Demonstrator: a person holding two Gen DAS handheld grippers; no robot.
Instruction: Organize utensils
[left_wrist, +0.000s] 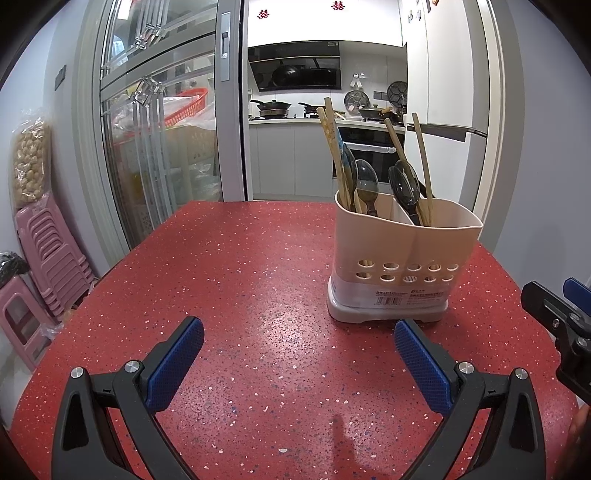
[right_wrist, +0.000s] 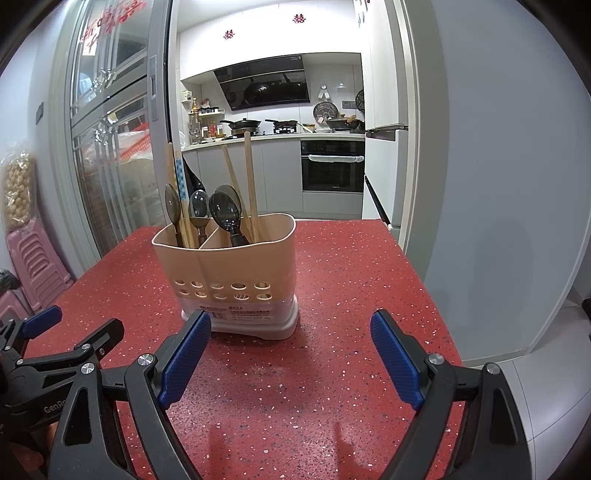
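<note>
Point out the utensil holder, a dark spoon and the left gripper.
utensil holder (right_wrist: 229, 266): right wrist view, front wall.
dark spoon (right_wrist: 225, 210): right wrist view, bowl.
left gripper (left_wrist: 299, 330): left wrist view, between fingertips.

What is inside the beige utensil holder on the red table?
The holder has two compartments, each holding dark spoons and wooden chopsticks. Its walls hide their lower ends, apart from glimpses through the holes.

Left gripper (right_wrist: 42, 334) arm reads "GenRo"; holder label (right_wrist: 236, 310) unreadable.

Bare red tabletop (left_wrist: 229, 266) all around the upright utensil holder (left_wrist: 402, 254).
</note>
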